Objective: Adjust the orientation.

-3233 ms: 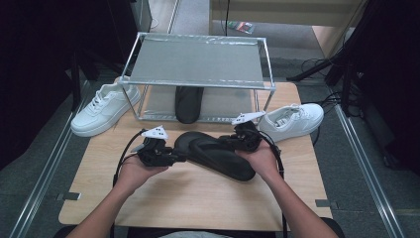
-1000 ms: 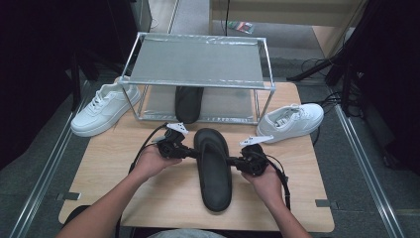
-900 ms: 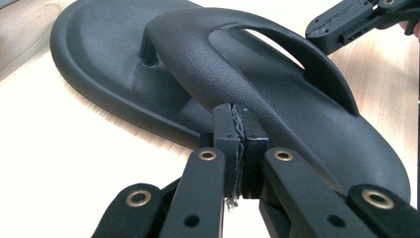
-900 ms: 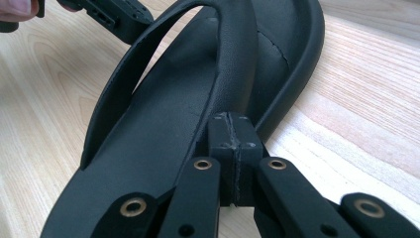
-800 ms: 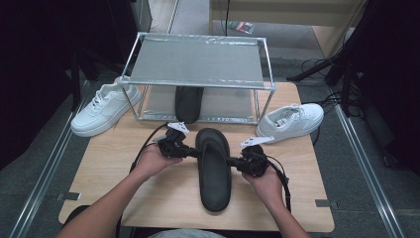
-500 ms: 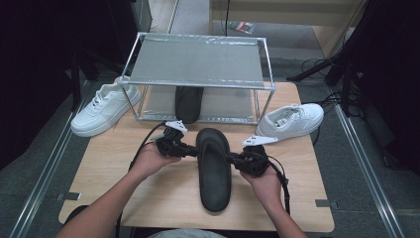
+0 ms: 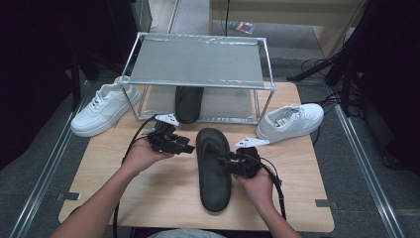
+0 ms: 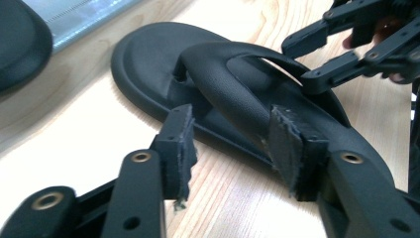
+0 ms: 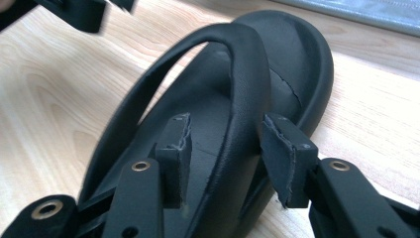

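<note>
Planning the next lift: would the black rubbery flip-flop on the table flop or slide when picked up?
The black rubbery flip-flop probably bends some: long, thin sole. It lies flat on the wooden table, so tipping seems unlikely. Its matte strap likely grips well.

A light wooden table (image 7: 163,198) fills the lower middle of the frame. A black sandal (image 7: 213,168) lies flat at its centre. A metal rack (image 7: 198,64) stands at the upper edge, a second black sandal (image 7: 189,101) beneath it. White sneakers sit upper left (image 7: 101,109) and right (image 7: 289,120).
</note>
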Available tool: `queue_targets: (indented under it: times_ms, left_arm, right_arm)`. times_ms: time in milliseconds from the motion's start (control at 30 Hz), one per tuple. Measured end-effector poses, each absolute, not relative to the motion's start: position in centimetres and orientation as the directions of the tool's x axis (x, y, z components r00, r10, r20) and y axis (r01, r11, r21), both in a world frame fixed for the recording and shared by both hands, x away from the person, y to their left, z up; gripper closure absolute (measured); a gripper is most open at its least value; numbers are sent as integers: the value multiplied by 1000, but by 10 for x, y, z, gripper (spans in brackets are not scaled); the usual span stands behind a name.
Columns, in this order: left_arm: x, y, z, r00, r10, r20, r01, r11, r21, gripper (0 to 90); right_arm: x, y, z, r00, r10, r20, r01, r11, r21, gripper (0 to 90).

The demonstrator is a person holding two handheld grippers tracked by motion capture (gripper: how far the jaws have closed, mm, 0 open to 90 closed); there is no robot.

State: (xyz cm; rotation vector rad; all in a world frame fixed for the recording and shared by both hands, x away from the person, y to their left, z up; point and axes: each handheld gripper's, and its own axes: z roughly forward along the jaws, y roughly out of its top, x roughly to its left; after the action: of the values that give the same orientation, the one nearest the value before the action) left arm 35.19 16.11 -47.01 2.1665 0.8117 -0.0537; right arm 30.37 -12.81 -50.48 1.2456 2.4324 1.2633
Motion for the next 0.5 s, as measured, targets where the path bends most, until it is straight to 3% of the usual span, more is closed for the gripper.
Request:
queue_targets:
  times_ms: [300,500]
  left_arm:
    - [354,164,-461,802,534,-269,548,-477,687,453]
    - [358,168,-454,795,538,-280,554,-455,698,458]
  right_arm:
    - [310,-123,-518,-626,737,256,643,302,704,597]
    - [313,-120,-516,-595,766,242,654,286,701,719]
